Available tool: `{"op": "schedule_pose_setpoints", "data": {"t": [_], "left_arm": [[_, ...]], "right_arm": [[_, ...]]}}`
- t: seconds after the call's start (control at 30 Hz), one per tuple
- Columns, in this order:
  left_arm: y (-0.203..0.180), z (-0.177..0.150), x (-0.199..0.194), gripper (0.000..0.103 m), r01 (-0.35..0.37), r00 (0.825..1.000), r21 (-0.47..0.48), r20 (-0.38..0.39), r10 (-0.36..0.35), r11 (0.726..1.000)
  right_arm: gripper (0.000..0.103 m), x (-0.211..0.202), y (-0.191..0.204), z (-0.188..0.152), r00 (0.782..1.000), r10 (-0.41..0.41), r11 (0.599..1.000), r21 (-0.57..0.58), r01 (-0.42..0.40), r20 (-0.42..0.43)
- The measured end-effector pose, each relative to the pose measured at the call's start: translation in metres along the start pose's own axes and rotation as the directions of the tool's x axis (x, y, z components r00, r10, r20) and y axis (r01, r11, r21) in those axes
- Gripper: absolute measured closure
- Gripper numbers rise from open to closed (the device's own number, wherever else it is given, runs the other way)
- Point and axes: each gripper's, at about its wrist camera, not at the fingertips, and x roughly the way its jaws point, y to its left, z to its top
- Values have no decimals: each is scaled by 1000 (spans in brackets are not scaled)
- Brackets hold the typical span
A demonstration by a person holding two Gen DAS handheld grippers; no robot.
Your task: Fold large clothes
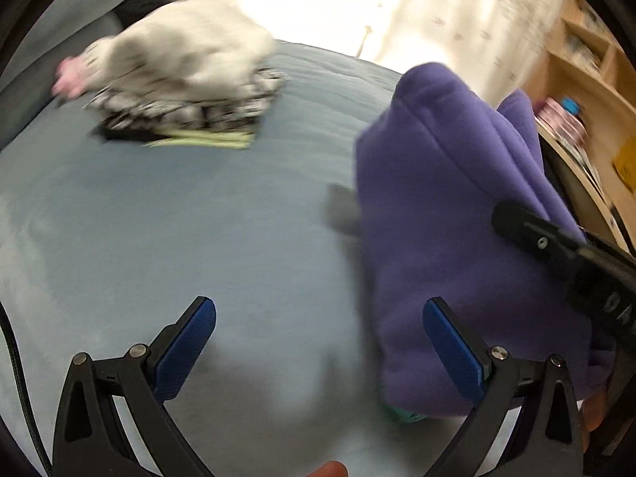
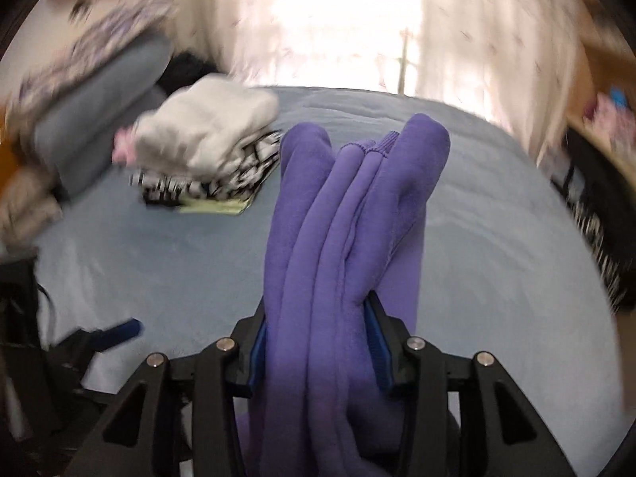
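A folded purple fleece garment is clamped between the blue pads of my right gripper and sticks out forward above the blue-grey bed. In the left wrist view the same purple garment hangs at the right, with my right gripper gripping it from the right side. My left gripper is open and empty over the bed, its right pad close beside the purple garment. The left gripper's blue pad also shows at the lower left of the right wrist view.
A stack of folded clothes, white on top of black-and-white and yellow-green pieces, lies at the far left of the bed; it also shows in the right wrist view. Grey pillows lie far left. Wooden shelves stand at the right. Bright curtains hang behind.
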Motion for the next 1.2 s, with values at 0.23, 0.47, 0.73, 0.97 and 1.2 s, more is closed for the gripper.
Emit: {"op": "schedule_pose_setpoints", "data": {"t": [0.23, 0.47, 0.73, 0.97, 1.2], "left_arm": [[101, -19, -19, 1, -175, 985, -102, -30, 173, 979], [153, -32, -23, 1, -282, 957, -101, -98, 273, 954], [163, -23, -35, 1, -204, 978, -182, -68, 195, 962], [127, 0, -46, 1, -45, 999, -157, -16, 43, 987], [52, 17, -42, 1, 54, 999, 5, -1, -54, 999]], "right_arm": [[53, 47, 128, -5, 986, -162, 945, -292, 146, -30], [47, 74, 196, -24, 988, -84, 932, -361, 31, -132], [47, 22, 190, -11, 951, 277, 946, -136, -295, -139], [47, -9, 87, -19, 937, 348, 933, 89, -348, 14], [60, 16, 20, -54, 975, 217, 951, 232, -202, -41]]}}
